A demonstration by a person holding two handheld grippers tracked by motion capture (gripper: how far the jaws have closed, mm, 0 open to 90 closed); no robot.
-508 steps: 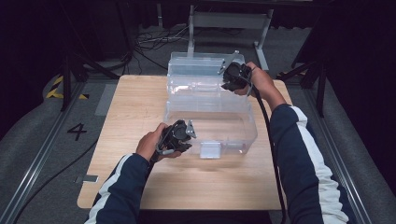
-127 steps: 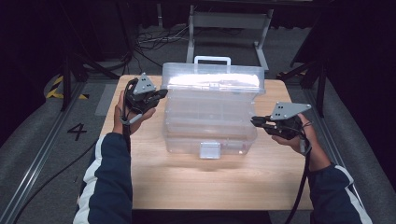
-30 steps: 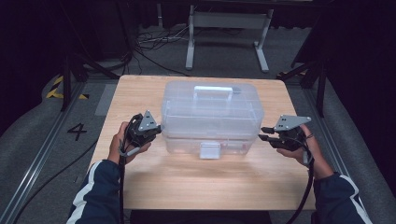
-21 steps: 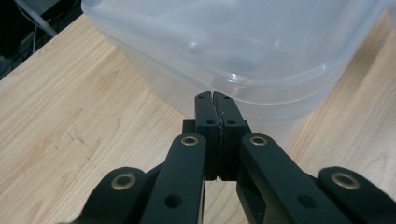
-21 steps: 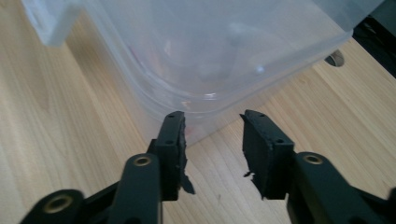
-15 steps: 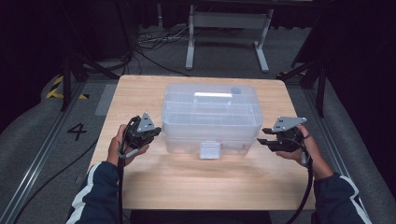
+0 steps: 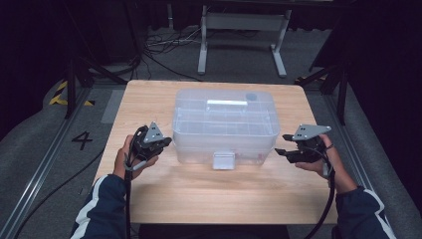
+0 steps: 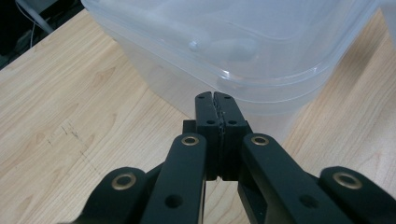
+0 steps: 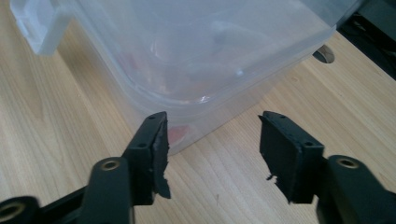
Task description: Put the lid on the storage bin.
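Right gripper just opening, empty, beside clear box; left gripper closed, opposite side.

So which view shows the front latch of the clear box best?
The high view: the latch sits whole at the middle of the clear box's front wall, facing the camera. The right gripper view catches it cropped at the top left corner. The left gripper view gives the box's corner and lid rim.
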